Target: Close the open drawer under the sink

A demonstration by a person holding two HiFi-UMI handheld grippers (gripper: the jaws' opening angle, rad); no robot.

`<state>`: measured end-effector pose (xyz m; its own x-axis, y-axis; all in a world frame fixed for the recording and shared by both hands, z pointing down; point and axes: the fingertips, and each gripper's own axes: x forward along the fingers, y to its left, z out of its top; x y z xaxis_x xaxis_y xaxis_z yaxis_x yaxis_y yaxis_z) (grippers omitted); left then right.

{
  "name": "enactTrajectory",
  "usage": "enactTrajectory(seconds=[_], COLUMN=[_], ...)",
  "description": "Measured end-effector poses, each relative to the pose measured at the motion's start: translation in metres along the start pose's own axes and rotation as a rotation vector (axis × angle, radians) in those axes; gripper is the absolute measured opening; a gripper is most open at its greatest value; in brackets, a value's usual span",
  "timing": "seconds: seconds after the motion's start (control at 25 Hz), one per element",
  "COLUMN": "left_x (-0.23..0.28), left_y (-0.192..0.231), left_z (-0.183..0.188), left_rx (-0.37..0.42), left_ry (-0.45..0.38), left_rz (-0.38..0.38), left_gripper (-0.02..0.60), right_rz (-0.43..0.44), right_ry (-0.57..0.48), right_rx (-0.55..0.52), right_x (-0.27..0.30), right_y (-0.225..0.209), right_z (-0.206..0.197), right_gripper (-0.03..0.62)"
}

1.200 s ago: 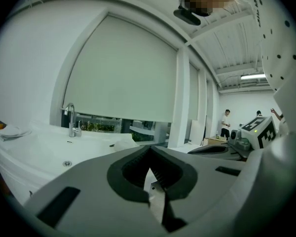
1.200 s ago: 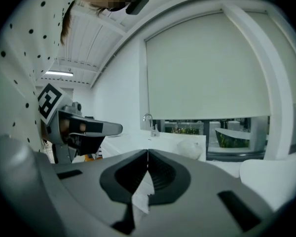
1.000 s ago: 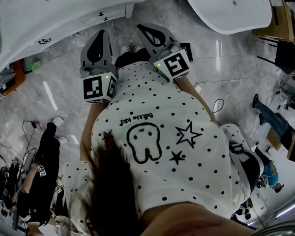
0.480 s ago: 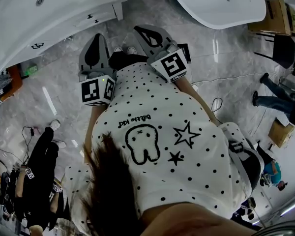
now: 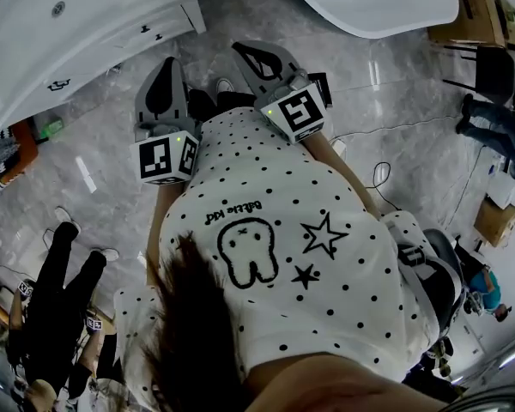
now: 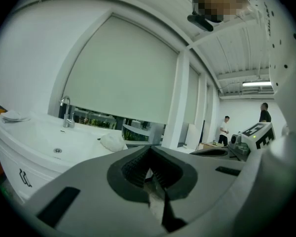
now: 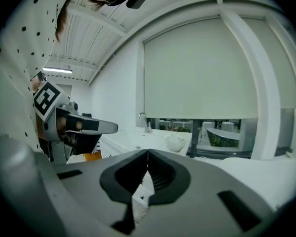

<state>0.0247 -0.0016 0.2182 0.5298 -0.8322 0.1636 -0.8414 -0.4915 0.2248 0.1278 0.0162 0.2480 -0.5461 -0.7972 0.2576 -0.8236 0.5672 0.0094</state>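
Drawer [image 5: 73, 77] is upper left in head view, in the white vanity front under the sink [image 5: 86, 7]. Two dark handles [image 5: 58, 84] show on that front. From this steep angle you can't tell how far the drawer stands out, or which of the two fronts is the open one. Left gripper view shows the same front low at its left edge, with the faucet [image 6: 65, 113] above the basin.

Left gripper [image 5: 172, 62] is the nearer one. Its tips point toward the vanity with bare floor [image 5: 112, 110] between, no contact. Jaws are fully together, nothing in them. Right gripper [image 5: 243, 50] sits just beside it on the right, also pinched closed and empty; its own view shows the pads meeting on air.

My read on the step: approach. You haven't touched the drawer, so closing hasn't begun.

Next: close the gap to the vanity, bring a gripper to drawer-front height and set the closed tips on the front near a handle. Closed jaws make a fine pusher, so no need to open. Push straight in along the slide; off-centre pressure will likely rack it. Left looks better placed. Mind the white tub [image 5: 378, 7] on the right and the bystander [image 5: 56, 307] lower left.
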Motion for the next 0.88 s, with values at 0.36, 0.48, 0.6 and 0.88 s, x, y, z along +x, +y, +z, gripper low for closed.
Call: enactTrajectory(seconds=[0.36, 0.48, 0.6, 0.88], left_x=[-0.006, -0.007, -0.007, -0.006], left_y=[-0.002, 0.006, 0.012, 0.007], left_z=[-0.009, -0.008, -0.006, -0.003], left_rx=[0.072, 0.052, 0.051, 0.077], left_ry=[0.045, 0.070, 0.067, 0.053], left_rz=[-0.042, -0.023, -0.008, -0.027], left_gripper=[0.005, 0.005, 0.005, 0.005], right_rz=[0.047, 0.066, 0.078, 0.106], right_ry=[0.004, 0.003, 0.008, 0.046], right_rx=[0.000, -0.012, -0.016, -0.024], right_x=[0.015, 0.023, 0.030, 0.037], right_y=[0.016, 0.022, 0.024, 0.029], right_z=[0.000, 0.001, 0.000, -0.004], right_gripper=[0.014, 0.014, 0.014, 0.014])
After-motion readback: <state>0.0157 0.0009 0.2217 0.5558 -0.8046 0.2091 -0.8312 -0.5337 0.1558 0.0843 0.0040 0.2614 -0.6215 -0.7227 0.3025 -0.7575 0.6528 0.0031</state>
